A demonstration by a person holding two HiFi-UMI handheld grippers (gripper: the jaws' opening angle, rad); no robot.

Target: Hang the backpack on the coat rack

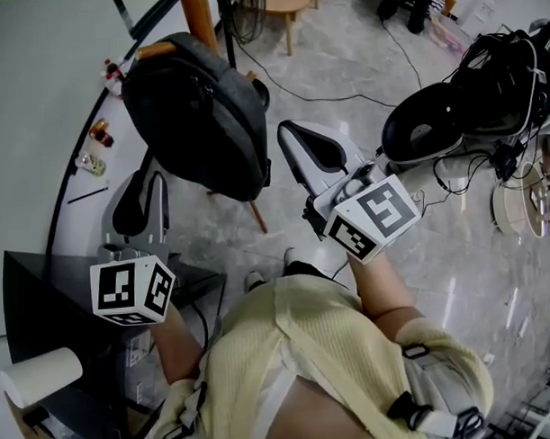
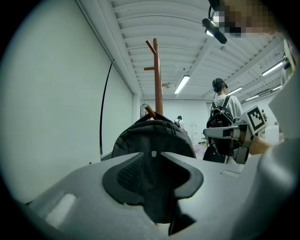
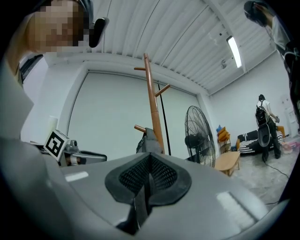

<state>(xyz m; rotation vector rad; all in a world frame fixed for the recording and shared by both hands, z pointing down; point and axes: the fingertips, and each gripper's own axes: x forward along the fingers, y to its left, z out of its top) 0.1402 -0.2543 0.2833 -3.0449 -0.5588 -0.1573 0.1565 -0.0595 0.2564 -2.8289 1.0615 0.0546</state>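
Pale marble floor [image 1: 493,278] spreads below the person's forearms [image 1: 386,296], which reach forward and hold both tools roughly level. A dark grey fabric backpack [image 1: 195,118], rounded and full, hangs by its top from the brown wooden coat rack [image 2: 158,79]. The left gripper [image 1: 150,173] and right gripper [image 1: 290,132] flank it, jaws pressed together, holding nothing.

Looks like a big lab or test hall, not a home. There's a ribbed white ceiling [image 2: 154,23] with strip lights [image 2: 182,84], and cables [image 1: 343,98] trail over the polished stone floor [image 1: 475,279] at 1 o'clock. Also a pedestal fan [image 3: 199,136], plus another person [image 2: 222,110] in a headset at 3 o'clock.
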